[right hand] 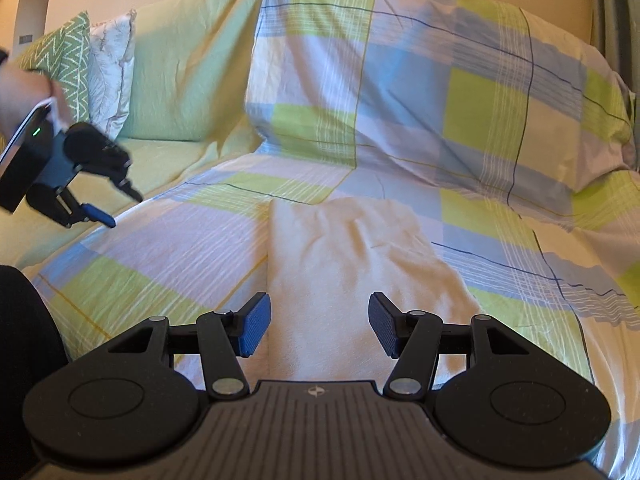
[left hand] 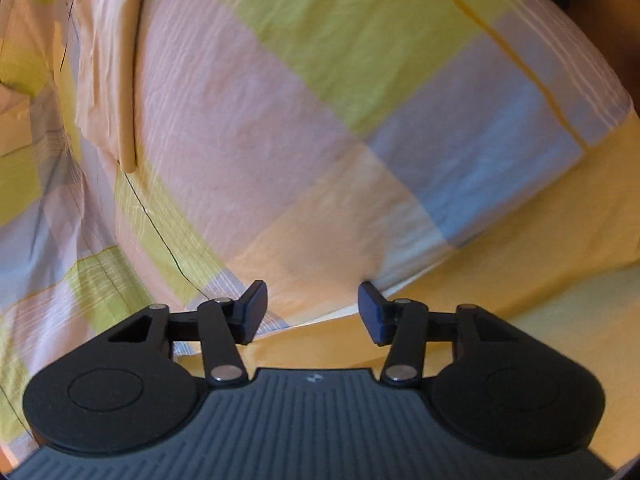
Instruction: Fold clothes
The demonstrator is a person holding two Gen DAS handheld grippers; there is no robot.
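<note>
The left gripper (left hand: 312, 312) has its jaws wide apart with nothing between them. In its own view it hangs over the near edge of a checked sheet (left hand: 280, 120), where the checks give way to a plain yellow cover (left hand: 540, 280) running off toward 4 o'clock. A pale cloth (left hand: 108, 60) shows at 10 o'clock in that view, its folded edge lying on the checks.

In the right wrist view the left gripper (right hand: 126, 206) appears at 9 o'clock, held by a hand (right hand: 24, 94), its blue-padded fingers (right hand: 98, 214) spread and pointing toward the sheet's left border; whether they touch it I cannot tell.

The right gripper (right hand: 320, 326) is also wide open and holds nothing. Just ahead of it, at 12 o'clock, lies the pale cloth (right hand: 344, 256), folded into a rough rectangle on the checked sheet (right hand: 460, 100), its near end running between the open fingers and under the gripper body. The cloth has a straight left edge and a few soft wrinkles near its far end.

The sheet climbs a backrest at 12 to 2 o'clock. At 10 o'clock two cushions (right hand: 96, 64) lean against the yellow cover (right hand: 180, 72).
</note>
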